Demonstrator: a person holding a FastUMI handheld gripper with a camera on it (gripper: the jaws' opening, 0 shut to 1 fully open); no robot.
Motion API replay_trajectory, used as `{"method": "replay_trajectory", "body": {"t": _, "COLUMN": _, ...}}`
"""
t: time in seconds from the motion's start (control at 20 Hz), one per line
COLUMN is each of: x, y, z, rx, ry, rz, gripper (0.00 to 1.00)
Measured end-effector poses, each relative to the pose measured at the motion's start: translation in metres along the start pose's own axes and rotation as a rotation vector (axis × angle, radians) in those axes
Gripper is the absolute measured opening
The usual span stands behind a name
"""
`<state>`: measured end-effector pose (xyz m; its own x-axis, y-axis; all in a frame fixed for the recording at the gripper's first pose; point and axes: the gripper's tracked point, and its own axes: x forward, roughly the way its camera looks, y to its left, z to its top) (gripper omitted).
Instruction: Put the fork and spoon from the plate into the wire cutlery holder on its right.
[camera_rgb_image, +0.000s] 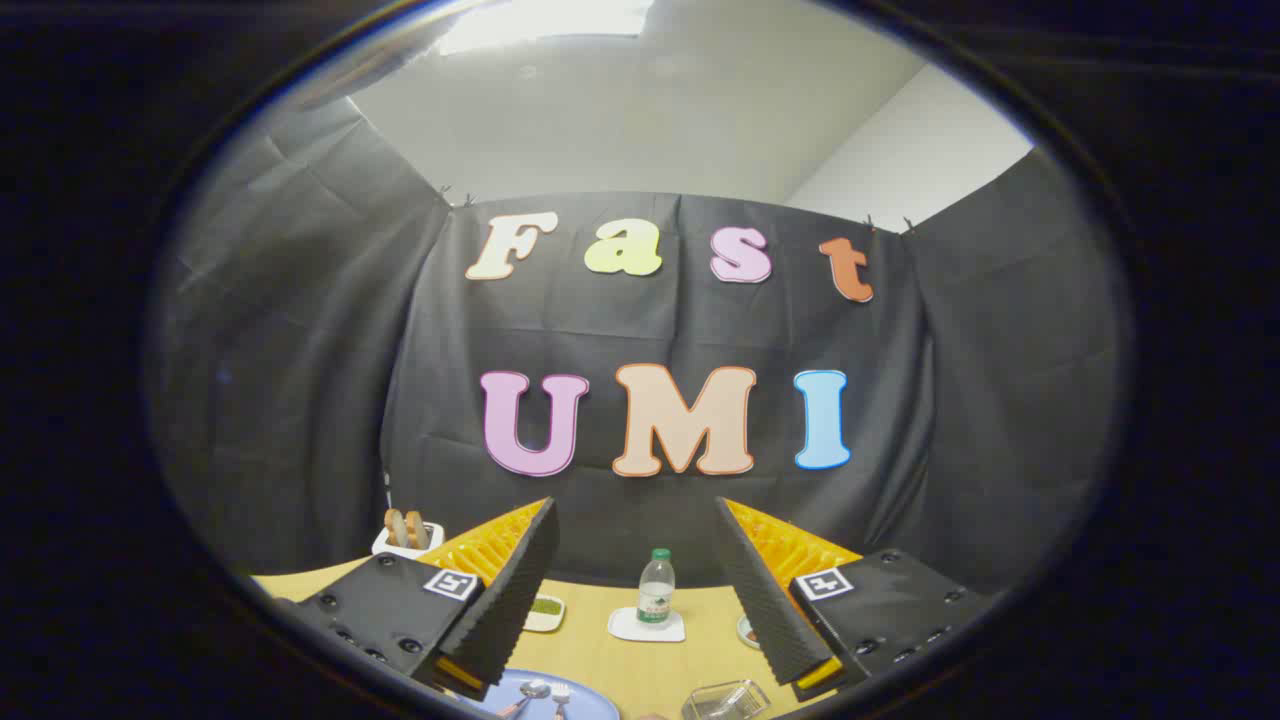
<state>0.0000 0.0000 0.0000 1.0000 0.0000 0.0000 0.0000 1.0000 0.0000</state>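
Observation:
My gripper (635, 520) is open and held high above the wooden table, with nothing between its fingers. Far below, near the left finger, lies a blue plate (590, 706). On it rest a spoon (530, 692) and a fork (560, 695) side by side. To the right of the plate, below the right finger, stands the wire cutlery holder (727, 700), seen from above and partly cut off.
A small plastic bottle (656, 587) stands on a white coaster (647, 626) between the fingers, farther back on the table. A white toaster with bread slices (407, 535) stands at the back left. A small dish with green content (545, 611) lies beside the left finger.

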Motion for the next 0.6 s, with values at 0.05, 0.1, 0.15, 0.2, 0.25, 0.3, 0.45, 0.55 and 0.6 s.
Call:
{"method": "replay_trajectory", "body": {"t": 0.05, "x": 0.002, "y": 0.002, "z": -0.002, "rx": 0.003, "ry": 0.003, "rz": 0.006, "gripper": 0.98}}
{"method": "replay_trajectory", "body": {"t": 0.1, "x": 0.002, "y": 0.005, "z": -0.003, "rx": 0.005, "ry": 0.008, "rz": 0.011, "gripper": 0.98}}
{"method": "replay_trajectory", "body": {"t": 0.15, "x": 0.004, "y": 0.008, "z": -0.005, "rx": 0.005, "ry": 0.016, "rz": 0.017, "gripper": 0.98}}
{"method": "replay_trajectory", "body": {"t": 0.2, "x": 0.005, "y": 0.01, "z": -0.01, "rx": 0.004, "ry": 0.027, "rz": 0.025, "gripper": 0.98}}
{"method": "replay_trajectory", "body": {"t": 0.25, "x": 0.006, "y": 0.012, "z": -0.011, "rx": 0.001, "ry": 0.032, "rz": 0.03, "gripper": 0.98}}
{"method": "replay_trajectory", "body": {"t": 0.3, "x": 0.006, "y": 0.013, "z": -0.011, "rx": -0.001, "ry": 0.033, "rz": 0.033, "gripper": 0.98}}
{"method": "replay_trajectory", "body": {"t": 0.45, "x": 0.009, "y": 0.015, "z": -0.012, "rx": -0.004, "ry": 0.032, "rz": 0.037, "gripper": 0.98}}
{"method": "replay_trajectory", "body": {"t": 0.55, "x": 0.009, "y": 0.018, "z": -0.013, "rx": 0.0, "ry": 0.035, "rz": 0.042, "gripper": 0.98}}
{"method": "replay_trajectory", "body": {"t": 0.6, "x": 0.008, "y": 0.018, "z": -0.014, "rx": 0.003, "ry": 0.035, "rz": 0.045, "gripper": 0.98}}
